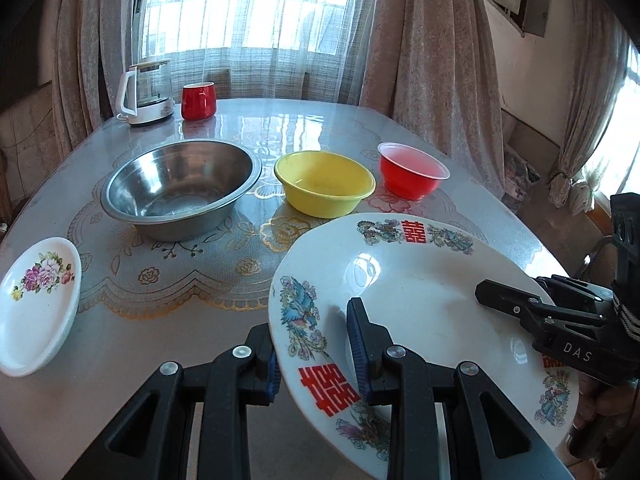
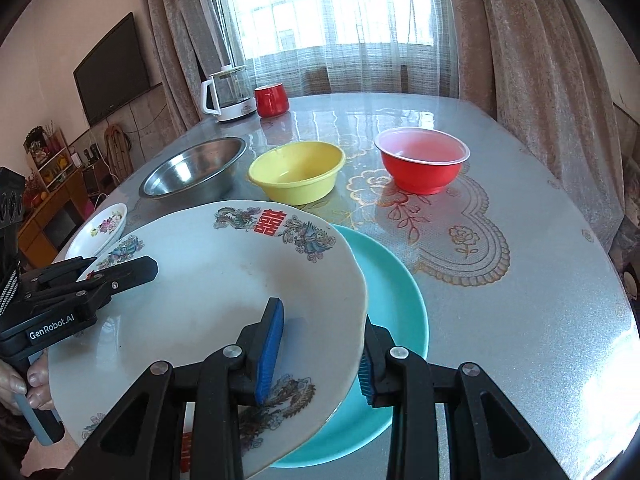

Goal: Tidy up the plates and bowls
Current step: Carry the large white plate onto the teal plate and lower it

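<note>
A large white plate with red characters and bird patterns hangs tilted above the table, gripped on two sides. My left gripper is shut on its near-left rim, one blue pad above and one below. My right gripper is shut on the opposite rim and appears in the left wrist view as a black finger lying on the plate. In the right wrist view the plate partly covers a teal plate lying on the table, and the left gripper clamps its far-left edge.
A steel bowl, a yellow bowl and a red bowl stand in a row across the table's middle. A small floral dish sits at the left edge. A kettle and a red mug stand at the back.
</note>
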`<act>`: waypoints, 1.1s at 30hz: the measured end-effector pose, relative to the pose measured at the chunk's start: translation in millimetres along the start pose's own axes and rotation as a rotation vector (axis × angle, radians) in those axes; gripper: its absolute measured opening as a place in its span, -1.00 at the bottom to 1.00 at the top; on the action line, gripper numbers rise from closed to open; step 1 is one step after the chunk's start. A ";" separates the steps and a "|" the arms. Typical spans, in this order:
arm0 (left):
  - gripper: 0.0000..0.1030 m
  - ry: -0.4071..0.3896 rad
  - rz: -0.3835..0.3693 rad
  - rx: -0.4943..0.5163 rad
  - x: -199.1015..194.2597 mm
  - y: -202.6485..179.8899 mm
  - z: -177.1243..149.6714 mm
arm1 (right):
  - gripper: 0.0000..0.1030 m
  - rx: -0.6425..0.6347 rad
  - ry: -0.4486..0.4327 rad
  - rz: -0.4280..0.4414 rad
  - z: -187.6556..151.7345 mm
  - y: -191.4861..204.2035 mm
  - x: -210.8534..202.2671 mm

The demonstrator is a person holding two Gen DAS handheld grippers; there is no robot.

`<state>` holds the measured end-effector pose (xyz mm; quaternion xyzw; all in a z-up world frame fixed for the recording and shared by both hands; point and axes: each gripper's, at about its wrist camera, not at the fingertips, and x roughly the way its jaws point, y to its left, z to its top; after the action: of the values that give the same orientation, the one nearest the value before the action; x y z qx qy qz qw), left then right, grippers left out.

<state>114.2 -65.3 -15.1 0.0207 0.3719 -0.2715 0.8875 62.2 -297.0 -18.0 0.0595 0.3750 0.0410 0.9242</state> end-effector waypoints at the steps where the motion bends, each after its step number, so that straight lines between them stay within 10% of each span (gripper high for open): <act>1: -0.44 0.004 -0.004 0.003 4.5 -2.0 2.7 | -0.35 0.008 -0.002 -0.008 1.1 -4.0 0.8; 21: -0.35 0.084 0.012 0.043 38.4 -17.5 -4.1 | -0.27 0.020 0.028 -0.082 -7.5 -32.7 29.1; 33: -0.21 0.097 0.161 0.116 35.2 -30.5 -10.0 | -0.27 0.017 0.018 -0.144 -1.1 -27.6 18.5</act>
<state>112.8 -105.3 -40.9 0.1150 0.3951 -0.2191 0.8847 75.5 -322.0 -35.4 0.0399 0.3867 -0.0281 0.9209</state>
